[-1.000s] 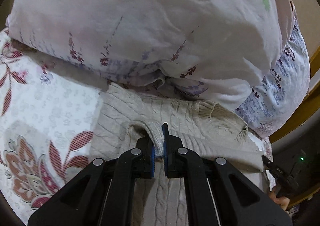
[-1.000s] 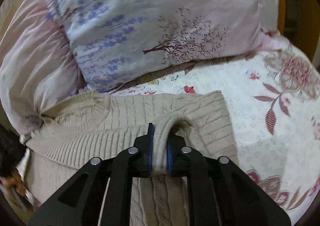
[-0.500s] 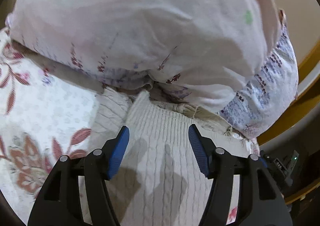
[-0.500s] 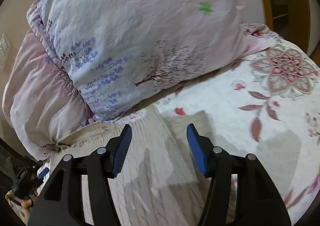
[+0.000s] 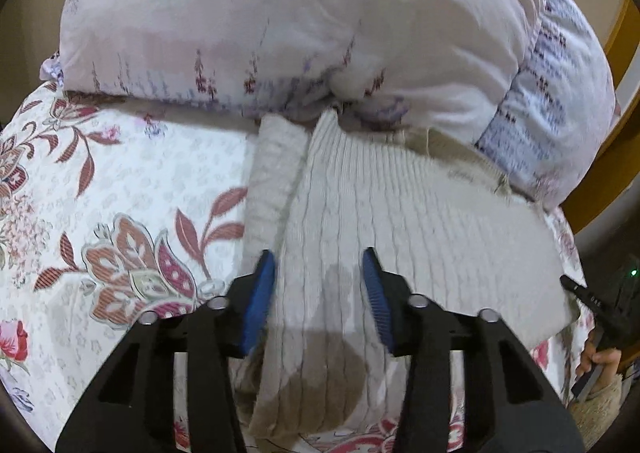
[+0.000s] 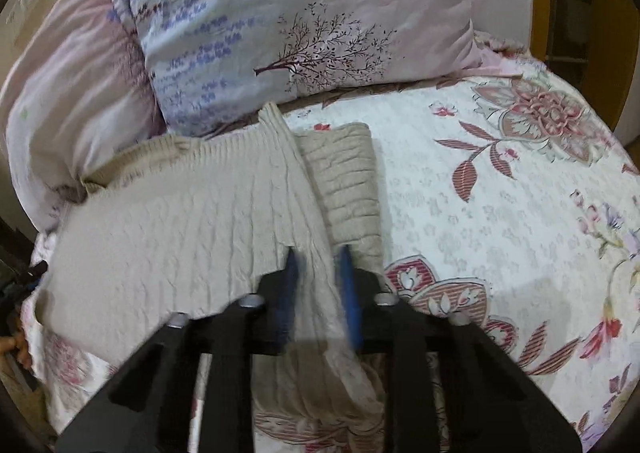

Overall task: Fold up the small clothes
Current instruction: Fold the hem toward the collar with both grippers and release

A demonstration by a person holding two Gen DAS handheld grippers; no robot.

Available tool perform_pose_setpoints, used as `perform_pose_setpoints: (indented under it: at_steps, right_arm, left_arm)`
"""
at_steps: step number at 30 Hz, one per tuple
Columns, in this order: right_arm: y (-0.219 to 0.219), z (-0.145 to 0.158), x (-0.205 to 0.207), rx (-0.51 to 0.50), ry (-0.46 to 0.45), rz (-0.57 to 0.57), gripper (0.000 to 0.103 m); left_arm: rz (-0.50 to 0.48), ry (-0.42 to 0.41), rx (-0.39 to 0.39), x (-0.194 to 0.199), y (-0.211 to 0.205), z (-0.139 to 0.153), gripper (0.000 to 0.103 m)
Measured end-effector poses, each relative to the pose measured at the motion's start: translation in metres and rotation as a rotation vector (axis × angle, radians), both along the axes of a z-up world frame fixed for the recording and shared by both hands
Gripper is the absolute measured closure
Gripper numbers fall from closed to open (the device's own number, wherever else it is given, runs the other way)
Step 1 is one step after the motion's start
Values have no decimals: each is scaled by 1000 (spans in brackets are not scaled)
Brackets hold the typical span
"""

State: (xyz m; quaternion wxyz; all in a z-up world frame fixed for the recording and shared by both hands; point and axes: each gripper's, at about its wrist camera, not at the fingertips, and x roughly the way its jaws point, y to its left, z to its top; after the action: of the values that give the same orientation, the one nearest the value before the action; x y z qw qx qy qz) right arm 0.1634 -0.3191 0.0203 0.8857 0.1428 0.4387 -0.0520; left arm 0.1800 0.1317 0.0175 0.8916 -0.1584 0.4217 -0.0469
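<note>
A beige cable-knit sweater (image 5: pixel 400 213) lies folded on the floral bedspread, its far edge against the pillows. It also shows in the right wrist view (image 6: pixel 180 221), with a folded sleeve part (image 6: pixel 344 173) at its right side. My left gripper (image 5: pixel 318 285) is open above the sweater's left part, with nothing between the blue pads (image 5: pixel 260 293). My right gripper (image 6: pixel 318 285) is motion-blurred, its jaws narrowly apart around a raised ridge of the sweater (image 6: pixel 308 221); whether they pinch it I cannot tell.
Two large floral pillows (image 6: pixel 300 21) press against the sweater's far edge. The floral bedspread (image 6: pixel 500 213) extends right in the right wrist view and left in the left wrist view (image 5: pixel 120 193). A wooden bed frame (image 5: pixel 624 33) stands at the right. The other gripper (image 5: pixel 592 301) shows at the right edge.
A second ago both grippers were shut on sweater folds; both then opened and let go. Now the left stays open and the right's jaws have narrowed around a sweater ridge. Both pulled back.
</note>
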Motion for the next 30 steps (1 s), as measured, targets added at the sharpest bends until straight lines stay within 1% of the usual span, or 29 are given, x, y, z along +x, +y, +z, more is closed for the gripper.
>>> perform_pose_setpoints:
  at_steps: [2, 4, 6, 11, 15, 16, 20, 22, 23, 25, 26, 27, 28, 29, 30]
  right_arm:
    - [-1, 4, -4, 19, -11, 0, 95]
    - [0, 10, -10, 14, -28, -7, 95]
    - [1, 15, -15, 13, -40, -11, 96]
    - [4, 20, -27, 10, -47, -22, 96]
    - [10, 18, -34, -31, -25, -26, 96]
    - [12, 16, -35, -55, -15, -28, 96]
    - [16, 0, -27, -105, 50, -44, 95]
    - [20, 1, -23, -130, 65, -46, 93]
    - [22, 3, -22, -140, 63, -45, 91]
    - [27, 14, -22, -155, 34, -43, 81]
    - [29, 19, -22, -158, 16, -38, 72]
    - [33, 24, -21, -157, -2, -27, 69]
    - [37, 28, -19, -151, -16, -9, 69]
    - [43, 30, -15, -137, -23, 18, 69]
    - [50, 30, -10, -119, -22, 46, 69]
  left_arm:
    - [-1, 10, 15, 1, -2, -4, 70]
    - [0, 17, 17, 0, -1, -4, 84]
    - [-5, 22, 4, 0, 0, -4, 92]
    - [-15, 22, 4, -2, 0, -4, 95]
    - [-22, 16, 3, -11, 0, -5, 96]
    - [-24, 19, 7, -13, 0, -5, 96]
    - [-23, 11, 8, -17, 1, -7, 96]
    - [-20, 13, -6, -16, 2, -6, 96]
    - [-20, 14, -12, -15, 2, -6, 96]
    - [-25, 14, -20, -15, 3, -3, 94]
    - [-19, 6, -19, -16, 3, -1, 92]
    - [-18, -4, -21, -17, 3, 2, 89]
    - [-14, -22, -19, -19, 2, 7, 82]
    - [-14, -42, -2, -22, 0, 11, 76]
    - [-13, -66, 10, -24, -3, 16, 66]
